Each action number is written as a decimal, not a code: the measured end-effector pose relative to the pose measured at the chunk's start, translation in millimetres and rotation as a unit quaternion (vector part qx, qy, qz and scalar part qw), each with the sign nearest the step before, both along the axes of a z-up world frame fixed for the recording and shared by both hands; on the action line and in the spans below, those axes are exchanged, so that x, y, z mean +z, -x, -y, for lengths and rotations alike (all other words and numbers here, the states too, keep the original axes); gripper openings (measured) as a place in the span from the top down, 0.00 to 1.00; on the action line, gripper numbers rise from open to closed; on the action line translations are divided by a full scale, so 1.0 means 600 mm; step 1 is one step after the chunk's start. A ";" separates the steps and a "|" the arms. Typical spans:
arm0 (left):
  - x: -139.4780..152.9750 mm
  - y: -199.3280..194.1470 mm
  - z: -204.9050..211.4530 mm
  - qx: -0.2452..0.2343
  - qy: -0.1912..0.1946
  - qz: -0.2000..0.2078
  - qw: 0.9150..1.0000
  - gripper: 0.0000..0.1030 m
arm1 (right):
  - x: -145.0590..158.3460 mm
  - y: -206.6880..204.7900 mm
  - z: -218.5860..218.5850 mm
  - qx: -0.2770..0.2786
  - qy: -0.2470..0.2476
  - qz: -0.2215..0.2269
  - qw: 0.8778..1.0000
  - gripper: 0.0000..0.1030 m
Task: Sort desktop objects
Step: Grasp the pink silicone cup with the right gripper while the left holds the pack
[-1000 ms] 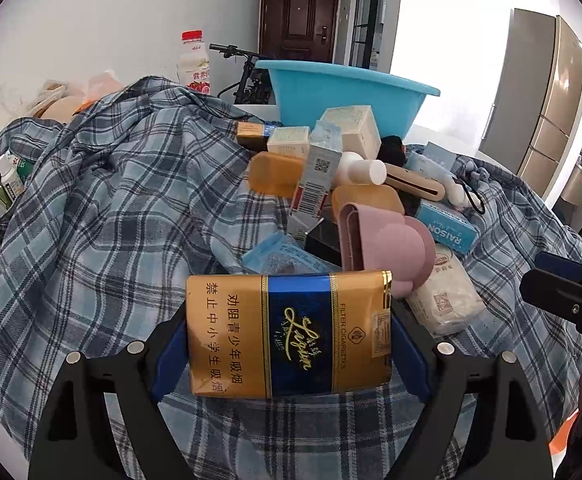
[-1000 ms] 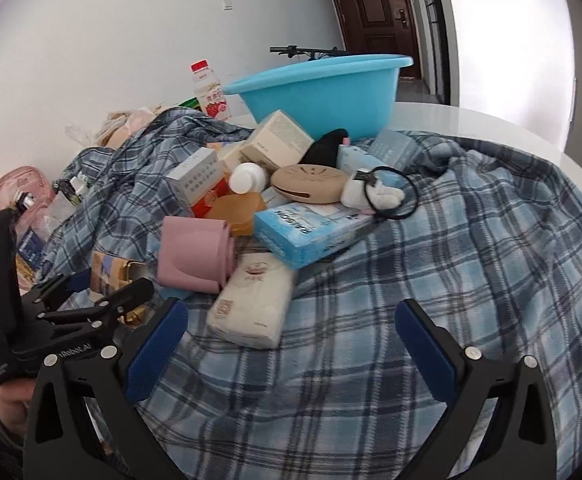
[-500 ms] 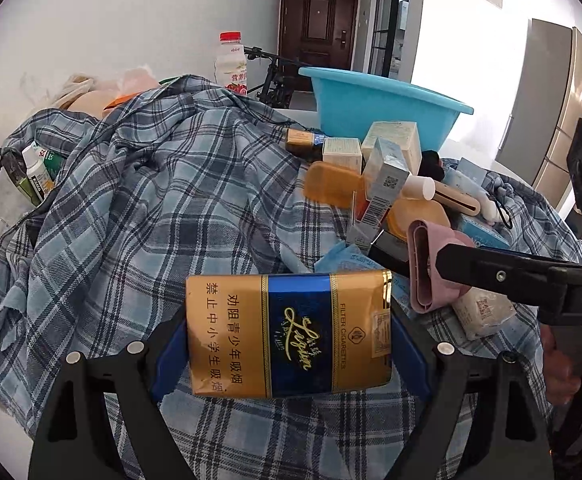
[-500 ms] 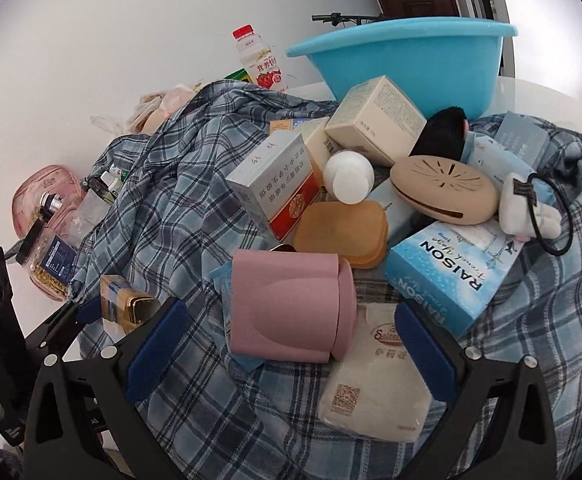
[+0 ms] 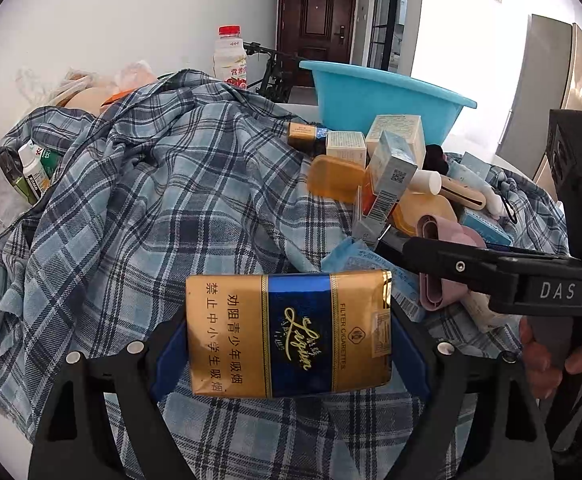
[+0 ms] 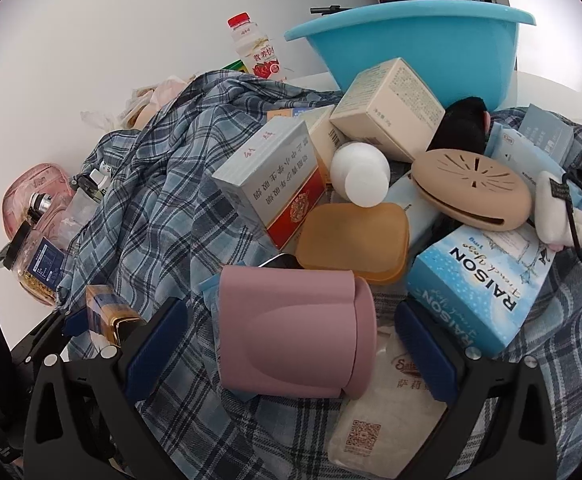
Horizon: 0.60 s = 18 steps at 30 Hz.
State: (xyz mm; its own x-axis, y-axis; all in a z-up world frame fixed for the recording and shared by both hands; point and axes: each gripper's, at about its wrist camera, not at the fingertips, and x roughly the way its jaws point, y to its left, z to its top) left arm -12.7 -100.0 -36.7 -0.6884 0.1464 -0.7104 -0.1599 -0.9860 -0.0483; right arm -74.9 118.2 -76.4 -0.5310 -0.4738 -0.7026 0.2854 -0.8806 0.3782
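Observation:
My left gripper (image 5: 289,338) is shut on a gold and blue cigarette pack (image 5: 287,332), held above the plaid shirt (image 5: 151,208). The pack also shows at the left of the right wrist view (image 6: 109,314). My right gripper (image 6: 291,344) is open, its blue pads on either side of a pink cup (image 6: 295,332) that lies on its side. I cannot tell whether the pads touch it. In the left wrist view the right gripper's finger (image 5: 471,266) reaches over the pink cup (image 5: 443,232).
A pile lies behind the cup: orange soap box (image 6: 353,240), red and white carton (image 6: 275,180), blue RAISON box (image 6: 487,280), beige case (image 6: 471,188), white packet (image 6: 387,412). A blue basin (image 6: 415,44) and a drink bottle (image 6: 255,52) stand at the back.
My right gripper has moved forward and down to the pink cup, which now lies between its pads. My left gripper has drawn back left, still holding the cigarette pack.

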 end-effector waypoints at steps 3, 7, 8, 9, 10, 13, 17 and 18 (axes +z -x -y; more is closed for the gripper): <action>0.000 0.000 -0.002 -0.003 0.002 0.000 1.000 0.15 | -0.001 -0.002 0.001 0.003 -0.003 -0.005 1.000 0.04; 0.000 -0.004 -0.010 -0.009 0.004 0.000 1.000 0.15 | 0.003 -0.006 0.002 0.018 -0.023 -0.012 1.000 0.37; 0.001 -0.004 -0.012 -0.010 0.005 0.000 1.000 0.15 | 0.005 -0.010 0.003 0.024 -0.027 -0.015 0.999 0.37; 0.001 -0.005 -0.014 -0.011 0.005 -0.001 1.000 0.15 | 0.007 -0.014 0.003 0.025 -0.029 -0.018 0.999 0.37; 0.001 -0.005 -0.015 -0.012 0.006 -0.001 1.000 0.15 | 0.008 -0.019 0.002 0.024 -0.029 -0.021 0.999 0.37; 0.004 -0.005 -0.018 -0.012 0.006 -0.002 1.000 0.15 | 0.013 -0.032 -0.003 0.025 -0.027 -0.027 0.999 0.37; 0.008 -0.006 -0.024 -0.015 0.009 -0.005 1.000 0.15 | 0.028 -0.047 -0.016 0.018 -0.027 -0.039 0.999 0.37; 0.009 -0.007 -0.026 -0.016 0.009 -0.006 1.000 0.15 | 0.032 -0.050 -0.020 0.016 -0.027 -0.041 0.999 0.37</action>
State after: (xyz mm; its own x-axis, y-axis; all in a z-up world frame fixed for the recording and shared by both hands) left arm -8.8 -84.2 -31.6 -0.6916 0.1554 -0.7053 -0.1921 -0.9810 -0.0277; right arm -45.1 130.5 -57.4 -0.5726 -0.4539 -0.6827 0.3419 -0.8891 0.3044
